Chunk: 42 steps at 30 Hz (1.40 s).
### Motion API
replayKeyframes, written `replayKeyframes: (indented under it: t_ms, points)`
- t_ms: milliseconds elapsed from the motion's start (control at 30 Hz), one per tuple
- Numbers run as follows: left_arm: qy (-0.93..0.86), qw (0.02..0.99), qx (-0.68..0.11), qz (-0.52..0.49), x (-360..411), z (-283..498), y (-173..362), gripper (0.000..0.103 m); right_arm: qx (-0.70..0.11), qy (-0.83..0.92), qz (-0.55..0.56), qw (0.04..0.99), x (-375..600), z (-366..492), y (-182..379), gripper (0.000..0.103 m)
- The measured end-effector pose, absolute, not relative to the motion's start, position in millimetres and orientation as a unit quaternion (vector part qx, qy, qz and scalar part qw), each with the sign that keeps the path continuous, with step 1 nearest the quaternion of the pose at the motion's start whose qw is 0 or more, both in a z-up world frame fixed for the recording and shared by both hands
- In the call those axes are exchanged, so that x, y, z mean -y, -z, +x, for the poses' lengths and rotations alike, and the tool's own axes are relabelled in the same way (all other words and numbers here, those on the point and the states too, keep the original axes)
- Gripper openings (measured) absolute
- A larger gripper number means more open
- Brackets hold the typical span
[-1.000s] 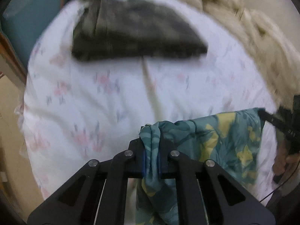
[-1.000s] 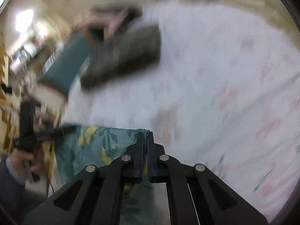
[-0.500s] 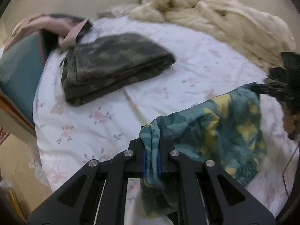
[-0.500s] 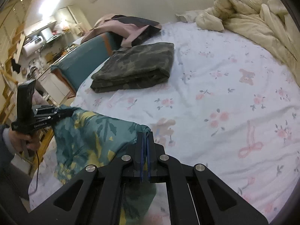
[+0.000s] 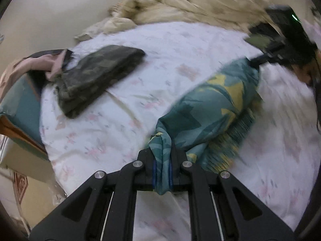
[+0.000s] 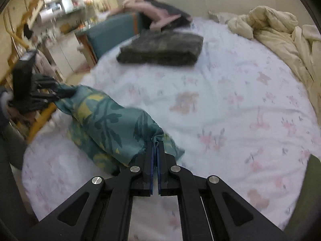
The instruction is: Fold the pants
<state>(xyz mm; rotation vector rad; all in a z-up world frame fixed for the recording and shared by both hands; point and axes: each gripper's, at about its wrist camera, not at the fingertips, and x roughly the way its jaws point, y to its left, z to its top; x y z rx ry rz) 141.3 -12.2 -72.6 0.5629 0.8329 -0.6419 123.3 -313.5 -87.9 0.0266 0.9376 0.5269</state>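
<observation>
Left-wrist view: camouflage folded garment (image 5: 96,78) at left on the floral bedsheet (image 5: 160,46); left gripper (image 5: 162,172) at centre, its 2 fingers pinching a bunched corner of the teal-and-yellow pants (image 5: 212,108), which stretch up and right to the right gripper (image 5: 258,60), with fabric sagging to the sheet between. Cream comforter (image 5: 200,4) behind. Right-wrist view: the right gripper is pressed together on a thin edge of the pants directly ahead.

The black left gripper (image 5: 162,160) pinches a teal, yellow-patterned pair of pants (image 5: 212,108), which stretches to the black right gripper (image 5: 258,60) above the floral white bedsheet (image 5: 124,120).
</observation>
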Motion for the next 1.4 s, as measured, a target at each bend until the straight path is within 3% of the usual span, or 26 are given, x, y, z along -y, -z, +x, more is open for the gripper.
replayKeyframes:
  t_ms: [133,233,267,300,333,433,533,700,800,900,1067,1167,1400]
  points:
    - [0.31,0.8,-0.414,0.305,22,115,92,0.007,-0.491,-0.254,0.006,0.833,301,106,101,0.002]
    - [0.3,0.788,-0.455,0.286,14,114,100,0.012,-0.557,-0.24,0.016,0.795,296,100,122,0.003]
    - [0.294,0.783,-0.469,0.285,12,117,104,0.025,-0.576,-0.213,0.011,0.789,296,101,129,0.004]
    - [0.282,0.774,-0.486,0.293,10,120,109,0.045,-0.586,-0.186,0.004,0.788,299,101,133,0.008]
    - [0.267,0.765,-0.502,0.303,7,122,113,0.051,-0.594,-0.169,0.002,0.787,302,101,134,0.008]
    - [0.303,0.735,-0.522,0.309,-9,119,102,0.052,-0.608,-0.145,0.039,0.78,324,100,129,0.008]
    - [0.312,0.741,-0.529,0.272,-27,126,75,0.052,-0.539,-0.119,0.073,0.831,339,101,90,0.008]
    - [0.235,0.835,-0.494,0.062,-21,171,21,0.052,-0.465,-0.164,0.146,0.857,326,118,52,0.008]
    - [0.193,0.852,-0.485,0.032,11,180,28,0.052,-0.488,-0.197,0.176,0.832,304,128,76,0.008]
    - [0.205,0.823,-0.53,0.013,40,177,64,0.052,-0.519,-0.207,0.193,0.806,293,134,107,0.008]
    - [0.18,0.795,-0.579,0.034,42,158,116,0.054,-0.573,-0.173,0.138,0.789,288,135,139,0.007]
    - [0.176,0.805,-0.566,0.033,28,145,121,0.062,-0.603,-0.152,0.139,0.771,296,129,160,0.005]
    - [0.134,0.825,-0.549,-0.013,3,142,95,0.061,-0.579,-0.131,0.181,0.784,321,120,138,0.009]
